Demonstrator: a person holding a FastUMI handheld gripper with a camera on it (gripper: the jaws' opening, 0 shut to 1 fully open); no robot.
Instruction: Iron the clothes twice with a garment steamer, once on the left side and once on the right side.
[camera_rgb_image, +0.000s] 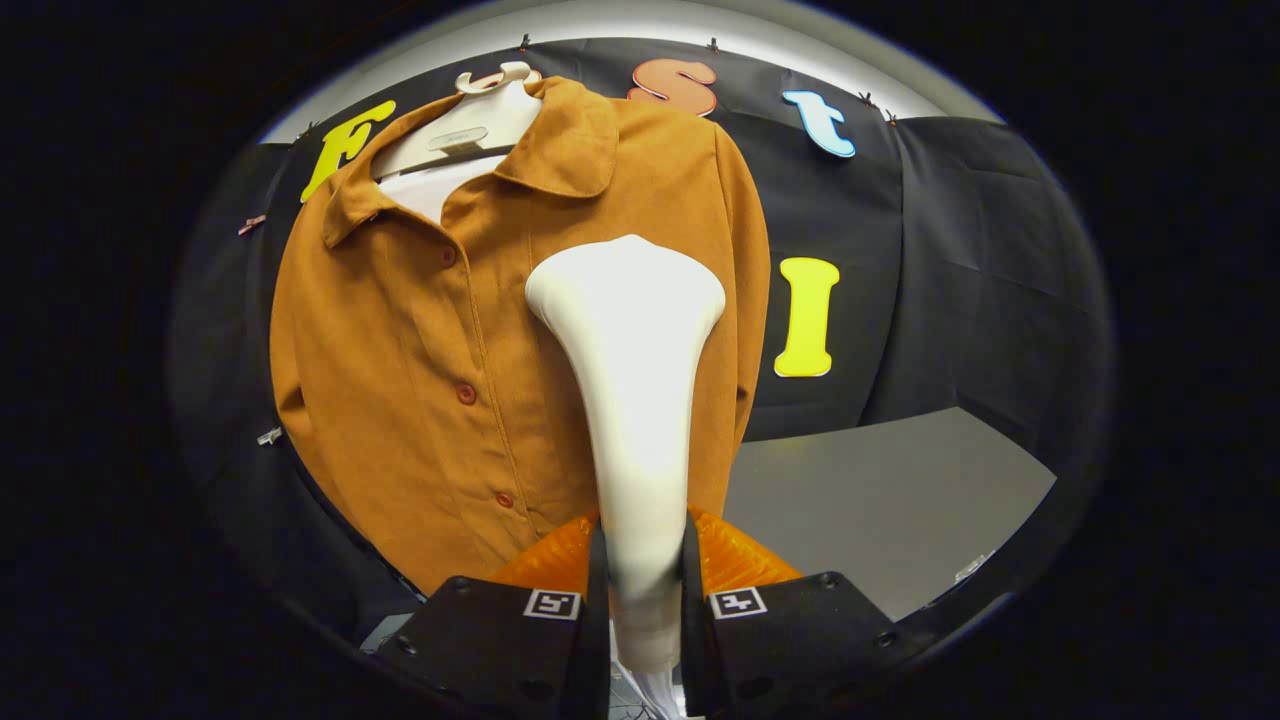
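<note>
A rust-orange button-up shirt (420, 340) hangs on a white hanger (470, 130) in front of the booth's black wall. My gripper (645, 560) is shut on the handle of a white garment steamer (635, 380). Both fingers press on the handle's lower part. The steamer's wide head rises beyond the fingers and lies over the shirt's panel to the right of the button row, just below the collar. Whether the head touches the cloth cannot be told. The shirt's lower right part is hidden behind the steamer.
A grey table top (880, 500) lies to the right of the shirt and beyond the fingers. Black cloth (980, 280) closes off the booth behind it.
</note>
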